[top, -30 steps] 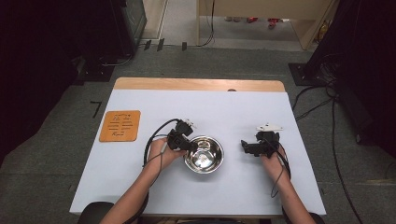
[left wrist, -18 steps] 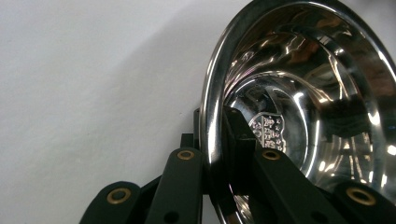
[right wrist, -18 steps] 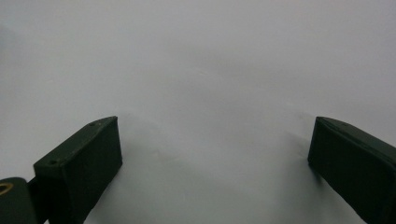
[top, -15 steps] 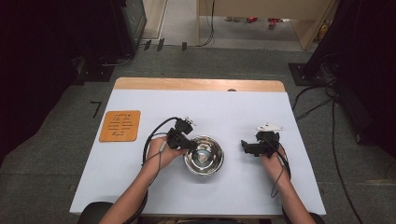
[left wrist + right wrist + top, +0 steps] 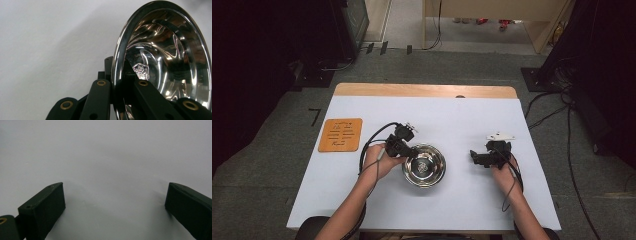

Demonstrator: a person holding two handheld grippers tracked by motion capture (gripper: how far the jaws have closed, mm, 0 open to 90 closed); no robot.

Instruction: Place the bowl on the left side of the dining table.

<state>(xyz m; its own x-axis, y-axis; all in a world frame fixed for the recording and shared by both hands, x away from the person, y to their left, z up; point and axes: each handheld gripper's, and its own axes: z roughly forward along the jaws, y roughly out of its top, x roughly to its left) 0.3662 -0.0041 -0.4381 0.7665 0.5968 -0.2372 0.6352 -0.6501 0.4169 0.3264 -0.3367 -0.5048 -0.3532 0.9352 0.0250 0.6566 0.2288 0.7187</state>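
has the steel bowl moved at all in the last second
No. In the high view the steel bowl sits at the same spot relative to the orange mat and the table's near edge, with the left gripper clamped on its rim.

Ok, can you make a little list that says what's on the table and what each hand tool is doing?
surface: white table
bowl: shiny steel bowl, near the middle, empty
mat: orange square mat, at the left, apart from the bowl
left tool: left tool clamped on the bowl's rim, one jaw inside, one outside
right tool: right tool jaws wide apart, holding nothing, to the right of the bowl
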